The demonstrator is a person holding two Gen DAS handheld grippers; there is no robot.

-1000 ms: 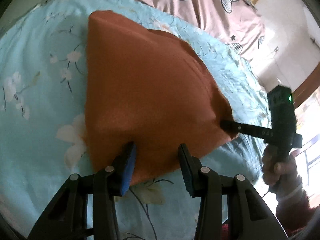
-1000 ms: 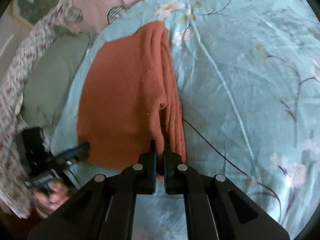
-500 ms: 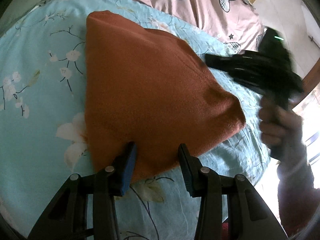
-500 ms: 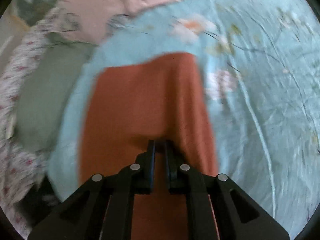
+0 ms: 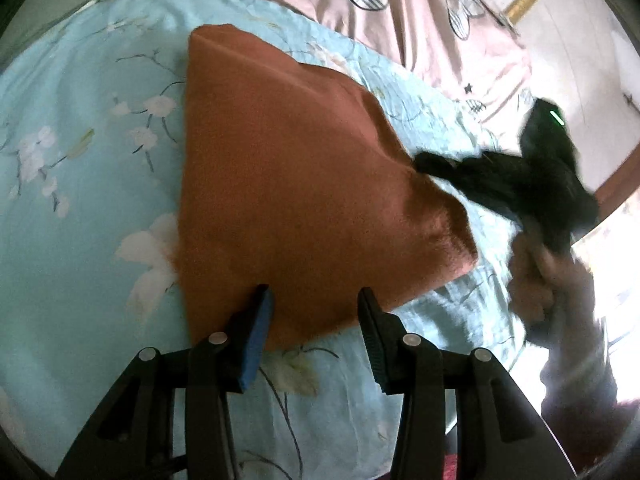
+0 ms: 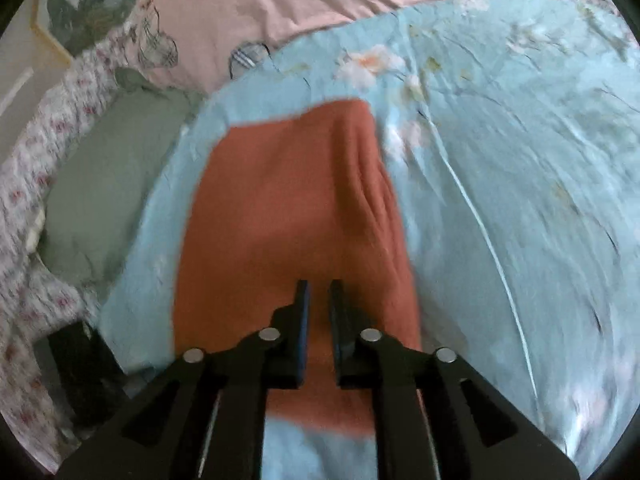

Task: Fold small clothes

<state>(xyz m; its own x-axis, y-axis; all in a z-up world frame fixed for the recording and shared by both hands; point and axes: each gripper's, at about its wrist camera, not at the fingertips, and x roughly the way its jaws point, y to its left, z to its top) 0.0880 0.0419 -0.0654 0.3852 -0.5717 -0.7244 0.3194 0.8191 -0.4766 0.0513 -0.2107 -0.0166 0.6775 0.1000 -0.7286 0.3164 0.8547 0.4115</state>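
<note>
**Rust cloth folded flat on the floral bed cover**

The rust-orange garment lies folded on the light blue floral bedspread, its near edge just ahead of the left gripper. That gripper's jaws are spread wide, with cloth showing in the gap between them, and they grip nothing. Its blue pads hover at the garment's near edge; whether they touch the fabric cannot be told.

In the left wrist view the right gripper reaches in from the right side, blurred, with its tip at the garment's right edge. The right hand holds its handle below.

In the right wrist view the right gripper sits over the near end of the garment, jaws parted by a narrow gap with nothing pinched. A thick fold ridge runs along the garment's right side. A pink patterned quilt lies beyond the bedspread, and a grey-green pillow lies to the left.
</note>
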